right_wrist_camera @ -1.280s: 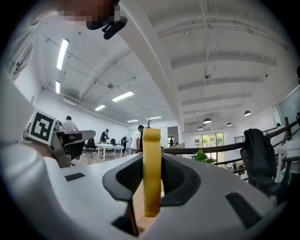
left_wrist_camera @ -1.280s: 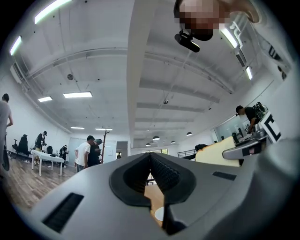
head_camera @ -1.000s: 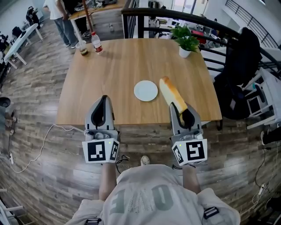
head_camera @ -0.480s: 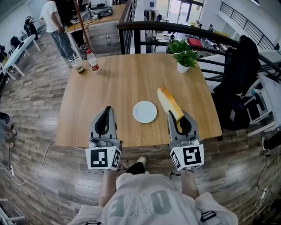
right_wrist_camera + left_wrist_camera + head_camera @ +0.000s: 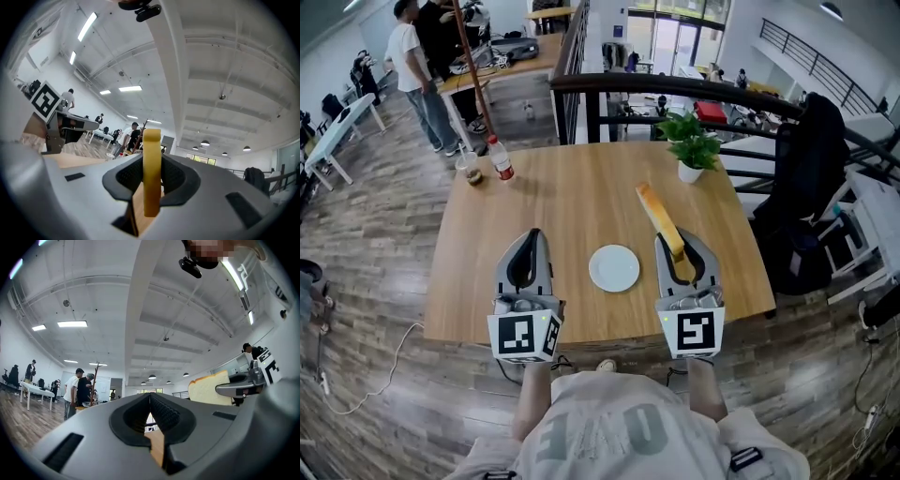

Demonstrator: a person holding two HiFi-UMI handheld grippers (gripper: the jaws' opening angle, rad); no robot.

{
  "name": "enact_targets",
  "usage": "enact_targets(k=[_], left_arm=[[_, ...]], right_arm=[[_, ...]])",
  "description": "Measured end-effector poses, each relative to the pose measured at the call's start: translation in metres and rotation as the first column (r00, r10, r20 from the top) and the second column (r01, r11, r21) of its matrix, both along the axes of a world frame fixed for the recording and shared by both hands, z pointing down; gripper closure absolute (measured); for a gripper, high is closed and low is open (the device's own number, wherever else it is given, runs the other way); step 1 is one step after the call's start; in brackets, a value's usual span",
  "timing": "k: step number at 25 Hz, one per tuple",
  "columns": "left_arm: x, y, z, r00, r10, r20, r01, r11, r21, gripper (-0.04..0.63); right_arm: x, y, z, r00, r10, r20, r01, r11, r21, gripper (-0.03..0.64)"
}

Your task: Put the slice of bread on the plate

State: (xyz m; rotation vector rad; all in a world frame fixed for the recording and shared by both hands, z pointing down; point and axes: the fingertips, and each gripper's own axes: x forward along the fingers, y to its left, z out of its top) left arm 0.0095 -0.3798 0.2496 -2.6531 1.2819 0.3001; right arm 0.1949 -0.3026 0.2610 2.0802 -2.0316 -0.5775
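Observation:
A long slice of bread sticks forward, edge up, from my right gripper, which is shut on its near end. In the right gripper view the bread stands pinched between the pads of the right gripper. The small white round plate lies on the wooden table, just left of the right gripper and between the two grippers. My left gripper hovers over the table's near edge, left of the plate. The left gripper is shut and holds nothing. The bread shows at its right.
A potted plant stands at the table's far right. A bottle and a cup stand at its far left corner. A black railing runs behind the table, a chair with a dark jacket stands at right, and people stand at back left.
Both grippers have moved forward over the table's near edge and now flank the plate. The bread in the right gripper has rolled from tilted to edge-up.

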Motion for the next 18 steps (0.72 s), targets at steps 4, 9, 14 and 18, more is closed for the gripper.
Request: enact_targets(k=[4,9,14,18], left_arm=[[0.000,-0.005,0.014,1.000,0.007,0.003,-0.007,0.999,-0.035,0.586],[0.001,-0.009,0.025,1.000,0.014,0.019,-0.012,0.998,-0.057,0.586],[0.000,-0.014,0.036,1.000,0.015,0.027,-0.012,0.996,-0.086,0.586],[0.004,-0.013,0.051,0.999,0.015,0.045,-0.009,0.993,-0.121,0.586]], right_arm=[[-0.005,-0.016,0.018,0.996,0.034,-0.087,-0.039,0.997,-0.064,0.525],[-0.012,-0.033,0.035,0.969,0.069,-0.238,-0.093,0.991,-0.092,0.525],[-0.023,-0.046,0.053,0.902,0.083,-0.425,-0.143,0.983,-0.112,0.525],[-0.027,-0.054,0.086,0.856,0.066,-0.514,-0.177,0.970,-0.169,0.525]])
